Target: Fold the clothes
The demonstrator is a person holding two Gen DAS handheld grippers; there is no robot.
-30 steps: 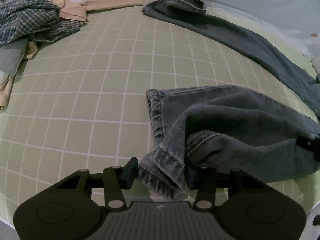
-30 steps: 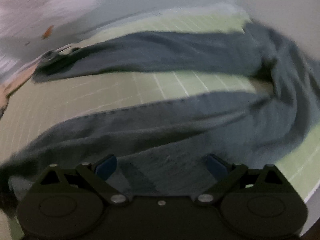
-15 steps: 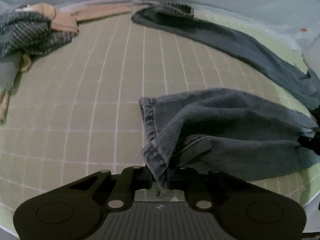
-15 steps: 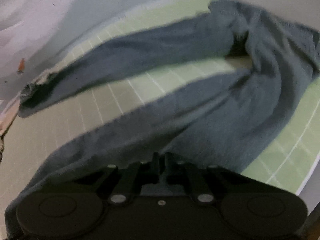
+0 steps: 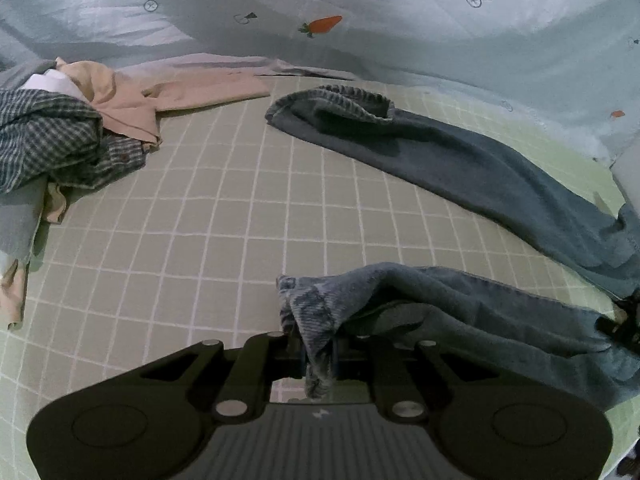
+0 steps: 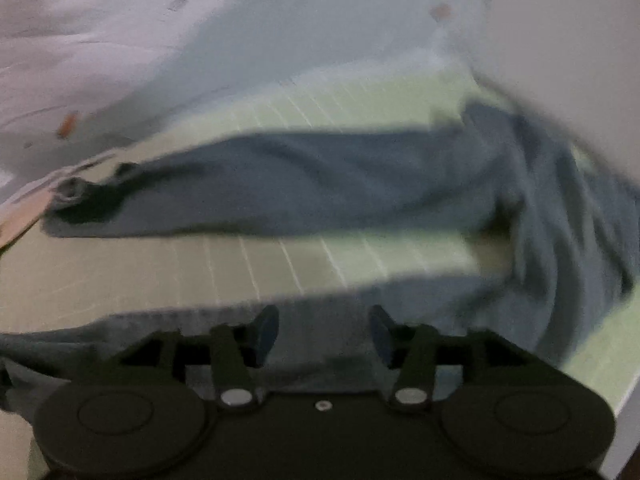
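Because folding the jeans [image 5: 460, 312] calls for carrying one leg across to the other, the left gripper [image 5: 318, 354] in the left wrist view has its two fingers pressed together on the frayed hem of the near leg, pinching a bunched wad of denim that hangs down between them, and the cuff is lifted clear of the green grid mat [image 5: 224, 216]. From that pinch the near leg runs off to the right, sagging in a soft ridge, while the far leg [image 5: 440, 160] lies flat and diagonal from the far middle down to the right edge, its hem open and turned toward the left; judging by this layout, it is the target the held cuff should be laid on. At the far left a heap of other garments waits: a checked shirt [image 5: 52, 140] with a tan garment [image 5: 160, 96] spread beside and partly under it, both well apart from the jeans, probably parked there to leave working room. Behind the mat rises a pale bedsheet printed with carrots [image 5: 400, 20]. In the right wrist view, which is blurred, the right gripper [image 6: 324, 334] has its fingers spread with a clear gap, and they close on nothing; denim of the near leg lies just below and around them, though whether they touch it cannot be told. Beyond, the far leg [image 6: 320, 184] stretches across, joining the seat of the jeans at the right.
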